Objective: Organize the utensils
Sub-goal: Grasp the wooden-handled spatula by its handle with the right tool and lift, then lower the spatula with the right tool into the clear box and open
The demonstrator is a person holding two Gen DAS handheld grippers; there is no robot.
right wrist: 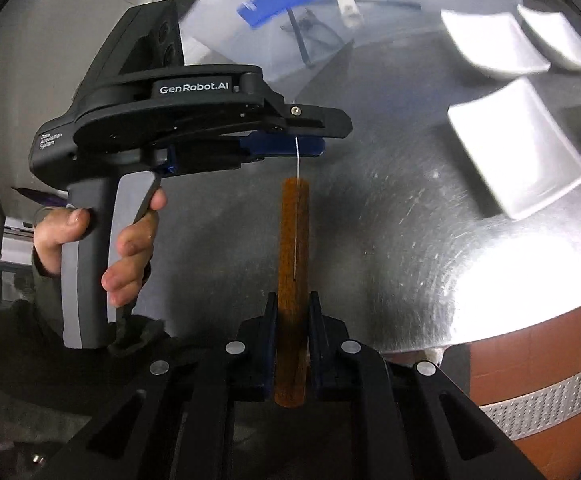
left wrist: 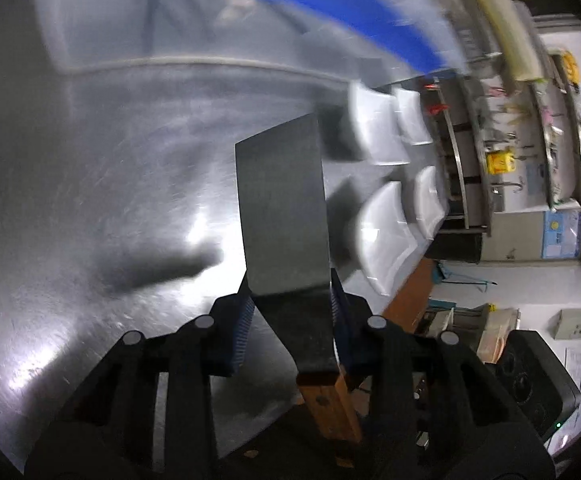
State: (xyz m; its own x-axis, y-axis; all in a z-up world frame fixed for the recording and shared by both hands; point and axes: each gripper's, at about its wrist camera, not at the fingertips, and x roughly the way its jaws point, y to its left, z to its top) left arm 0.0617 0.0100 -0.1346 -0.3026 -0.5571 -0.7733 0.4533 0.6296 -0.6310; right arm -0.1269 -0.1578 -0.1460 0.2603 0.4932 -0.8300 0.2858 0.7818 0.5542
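A cleaver with a dark flat blade (left wrist: 280, 204) and a brown wooden handle (right wrist: 293, 248) is held in the air above a steel table (left wrist: 90, 160). My left gripper (left wrist: 292, 300) is shut on the base of the blade, which points away from it. In the right wrist view the left gripper (right wrist: 306, 146) shows from the side, held by a hand, with the blade seen edge-on. My right gripper (right wrist: 293, 304) is shut on the wooden handle near its end.
Several white square dishes (right wrist: 514, 148) lie on the table at the right, also in the left wrist view (left wrist: 386, 236). A clear bin with a blue rim (right wrist: 290, 4) stands at the back. Shelving (left wrist: 530, 140) stands beyond the table's edge.
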